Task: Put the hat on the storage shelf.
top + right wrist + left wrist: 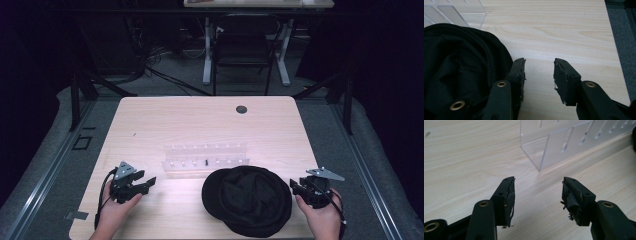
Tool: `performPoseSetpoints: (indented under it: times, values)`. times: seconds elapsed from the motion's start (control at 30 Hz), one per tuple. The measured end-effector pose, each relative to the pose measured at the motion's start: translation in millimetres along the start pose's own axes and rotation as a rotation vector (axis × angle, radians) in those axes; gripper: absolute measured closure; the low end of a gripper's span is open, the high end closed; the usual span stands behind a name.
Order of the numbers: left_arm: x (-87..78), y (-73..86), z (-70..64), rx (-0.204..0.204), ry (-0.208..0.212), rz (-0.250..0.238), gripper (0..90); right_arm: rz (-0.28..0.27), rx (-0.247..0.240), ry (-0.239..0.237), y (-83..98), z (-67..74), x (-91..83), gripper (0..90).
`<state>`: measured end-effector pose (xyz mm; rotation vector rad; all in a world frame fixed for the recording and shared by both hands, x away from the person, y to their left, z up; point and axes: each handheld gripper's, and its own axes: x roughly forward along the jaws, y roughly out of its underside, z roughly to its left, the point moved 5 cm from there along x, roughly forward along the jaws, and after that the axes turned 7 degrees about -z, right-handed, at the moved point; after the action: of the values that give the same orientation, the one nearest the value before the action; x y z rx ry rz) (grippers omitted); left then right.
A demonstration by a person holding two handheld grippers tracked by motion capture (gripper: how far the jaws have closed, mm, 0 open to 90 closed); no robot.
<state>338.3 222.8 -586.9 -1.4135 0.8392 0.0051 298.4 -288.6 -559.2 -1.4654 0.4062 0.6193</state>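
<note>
A black cloth hat lies crumpled on the wooden table near its front edge, right of the middle. Behind it stands a clear acrylic rack with slotted walls. My left gripper rests at the front left, open, jaws pointing toward the rack with bare wood between them. My right gripper is held at the hat's right rim, open and holding nothing. In the right gripper view the hat lies just left of the left jaw, and the gap is over bare table.
A small round black grommet is set in the table near the far edge. The table's right edge drops to grey floor close beside my right gripper. A chair and desk legs stand beyond the table in the dark.
</note>
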Motion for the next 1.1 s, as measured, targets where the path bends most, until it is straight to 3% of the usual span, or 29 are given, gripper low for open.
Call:
performPoseSetpoints:
  times: [0.13, 0.27, 0.37, 0.57, 0.93, 0.97, 1.1]
  values:
    - [-1.2, -0.3, 0.2, 0.001, -0.010, -0.006, 44.6, 0.013, -0.026, 0.000, -0.6, 4.8, -0.6, 60.5]
    - [-1.7, -0.2, 0.6, 0.011, -0.031, -0.008, 44.6, 0.045, -0.008, -0.032, -1.9, 11.4, -2.0, 63.8]
    - [-2.2, 0.2, 0.5, 0.017, -0.042, -0.010, 44.6, 0.067, -0.019, -0.028, -3.9, 13.8, -3.6, 64.5]
    - [-4.3, 0.5, -1.2, 0.019, -0.043, -0.019, 44.6, 0.126, 0.008, -0.022, -5.5, 13.4, -11.2, 68.1]
    - [-2.9, 1.4, -6.2, 0.021, -0.026, -0.012, 44.2, 0.215, 0.075, -0.101, -8.3, 19.6, -24.1, 73.8]
    - [-2.8, 1.8, -6.8, 0.021, -0.023, -0.008, 44.2, 0.236, 0.114, -0.138, -11.7, 21.0, -28.2, 73.9]
    - [-2.6, 1.9, -7.8, 0.021, -0.022, -0.009, 44.2, 0.272, 0.126, -0.165, -14.0, 21.1, -32.5, 73.6]
